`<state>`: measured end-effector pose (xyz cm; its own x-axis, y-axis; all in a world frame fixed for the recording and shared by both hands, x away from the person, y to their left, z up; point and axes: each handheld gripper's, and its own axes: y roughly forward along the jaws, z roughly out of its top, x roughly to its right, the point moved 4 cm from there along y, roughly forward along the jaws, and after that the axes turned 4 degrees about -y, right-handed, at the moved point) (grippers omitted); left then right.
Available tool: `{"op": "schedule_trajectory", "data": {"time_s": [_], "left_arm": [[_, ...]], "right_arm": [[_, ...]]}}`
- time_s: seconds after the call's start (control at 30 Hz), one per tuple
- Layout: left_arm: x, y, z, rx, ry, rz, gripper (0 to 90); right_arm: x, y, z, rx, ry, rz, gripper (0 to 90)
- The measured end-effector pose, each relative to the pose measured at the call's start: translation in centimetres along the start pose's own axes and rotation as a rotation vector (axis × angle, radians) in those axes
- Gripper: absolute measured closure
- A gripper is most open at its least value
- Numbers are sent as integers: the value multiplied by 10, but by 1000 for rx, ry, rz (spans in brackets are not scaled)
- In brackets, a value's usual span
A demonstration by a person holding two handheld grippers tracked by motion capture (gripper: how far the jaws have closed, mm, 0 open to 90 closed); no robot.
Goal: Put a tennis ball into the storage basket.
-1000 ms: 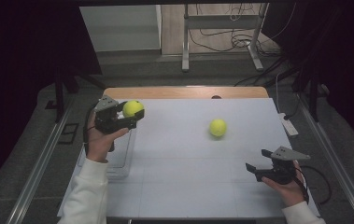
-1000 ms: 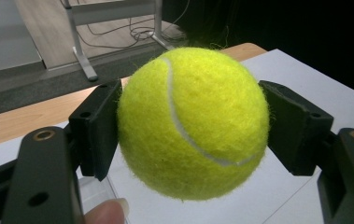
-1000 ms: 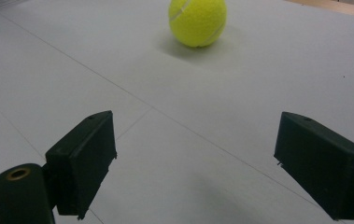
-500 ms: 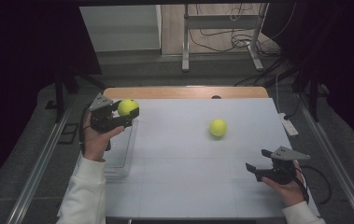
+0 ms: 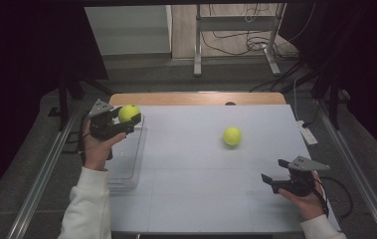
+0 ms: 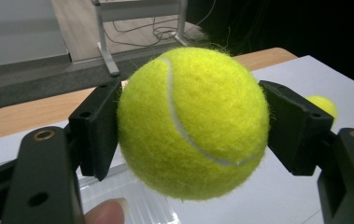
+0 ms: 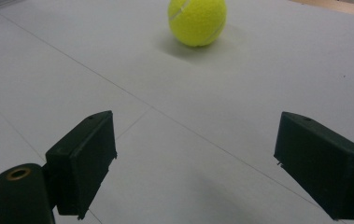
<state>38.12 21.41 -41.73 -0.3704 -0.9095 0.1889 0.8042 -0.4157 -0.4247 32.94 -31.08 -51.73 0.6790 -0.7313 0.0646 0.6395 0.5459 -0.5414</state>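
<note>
A: Between the left gripper (image 6: 188,126) jaws?
B: A tennis ball (image 6: 191,123), clamped tight, above the clear bin (image 5: 126,159).
A: Right gripper (image 7: 195,163)?
B: Wide open, holding nothing; second tennis ball (image 7: 197,21) well ahead of its jaws.

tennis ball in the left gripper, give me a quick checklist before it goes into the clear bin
1. Grip on the tennis ball: both pads of the left gripper press its sides. Ok.
2. Ball over the clear bin: it hangs above the bin's far end. Ok.
3. Bin ready to take it: its inside is hard to read through the clear plastic. Cannot tell.
4. Right gripper out of the way: open, low at the near right of the table. Ok.
5. Second ball: lies free on the table, ahead of the right gripper. Ok.
</note>
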Motion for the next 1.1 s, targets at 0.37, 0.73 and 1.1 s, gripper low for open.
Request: {"op": "schedule_trajectory", "data": {"time_s": [0.37,0.73,1.1], "left_arm": [[-13,2,-4,-8,-22,37,270],[-23,5,-7,-20,-29,71,270],[-36,8,-12,-37,-38,117,270]], "right_arm": [[0,0,0,0,-2,0,129],[0,0,0,4,2,3,129],[0,0,0,3,3,4,129]]}}
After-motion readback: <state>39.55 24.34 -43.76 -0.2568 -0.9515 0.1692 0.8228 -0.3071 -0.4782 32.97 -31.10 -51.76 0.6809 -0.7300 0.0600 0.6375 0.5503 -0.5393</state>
